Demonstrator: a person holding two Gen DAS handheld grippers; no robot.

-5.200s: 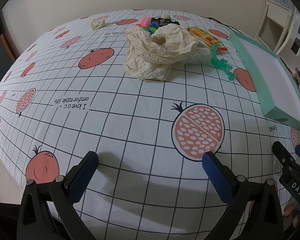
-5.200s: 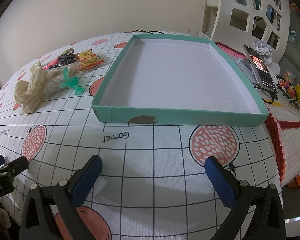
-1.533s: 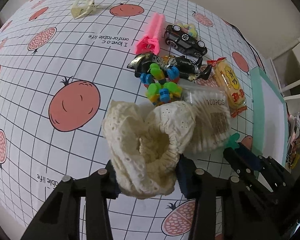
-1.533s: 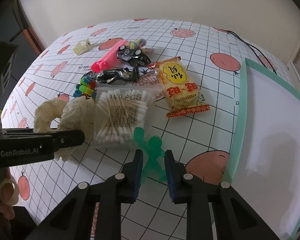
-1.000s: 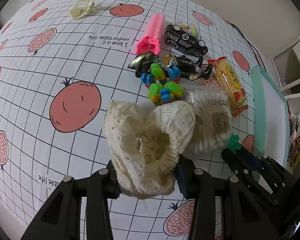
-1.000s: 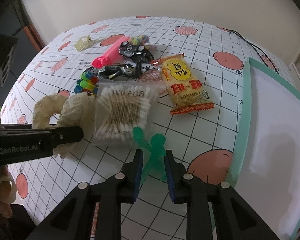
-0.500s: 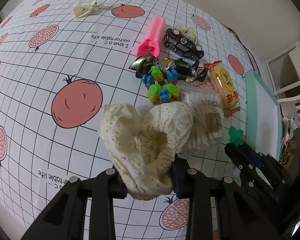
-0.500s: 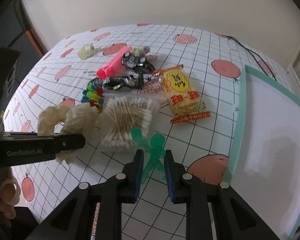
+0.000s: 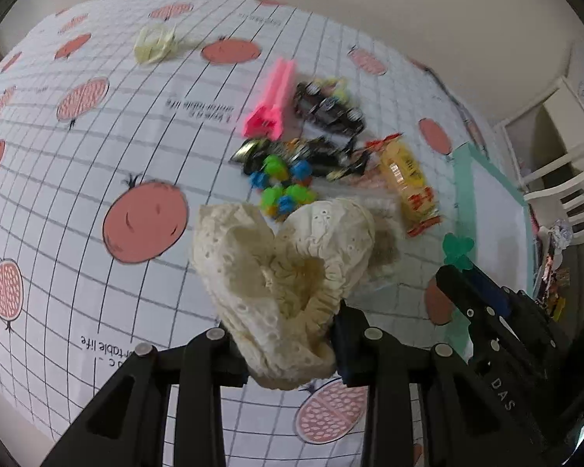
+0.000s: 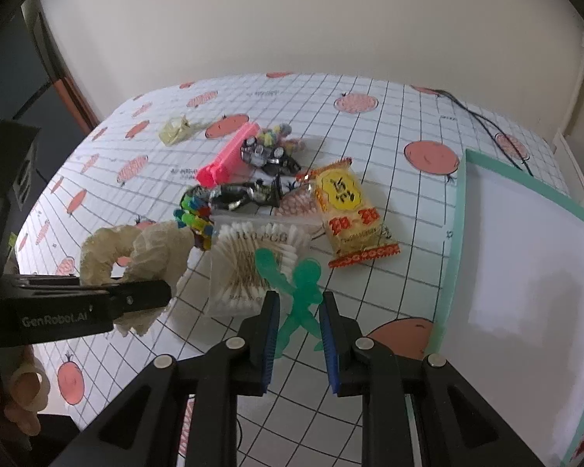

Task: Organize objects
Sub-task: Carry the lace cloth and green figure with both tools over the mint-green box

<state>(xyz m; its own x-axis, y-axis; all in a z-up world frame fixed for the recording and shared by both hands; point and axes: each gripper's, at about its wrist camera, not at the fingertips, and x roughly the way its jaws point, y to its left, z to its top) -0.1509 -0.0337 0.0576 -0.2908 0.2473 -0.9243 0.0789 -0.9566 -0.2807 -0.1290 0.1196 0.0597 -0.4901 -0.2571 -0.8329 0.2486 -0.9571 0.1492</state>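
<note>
Two grips – left gripper (image 9: pixel 288 334) clamped on lace cloth (image 9: pixel 284 272), right gripper (image 10: pixel 298 334) pinching green figure (image 10: pixel 298 292), tray (image 10: pixel 521 272) interior clearest in right view.

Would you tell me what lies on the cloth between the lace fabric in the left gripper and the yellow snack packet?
In the right wrist view, a clear bag of cotton swabs lies between the lace fabric and the yellow snack packet.

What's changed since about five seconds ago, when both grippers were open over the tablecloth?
The left gripper closed on the cream lace cloth and raised it; the right gripper closed on the green figure and lifted it. The green tray and other toys stayed put.
</note>
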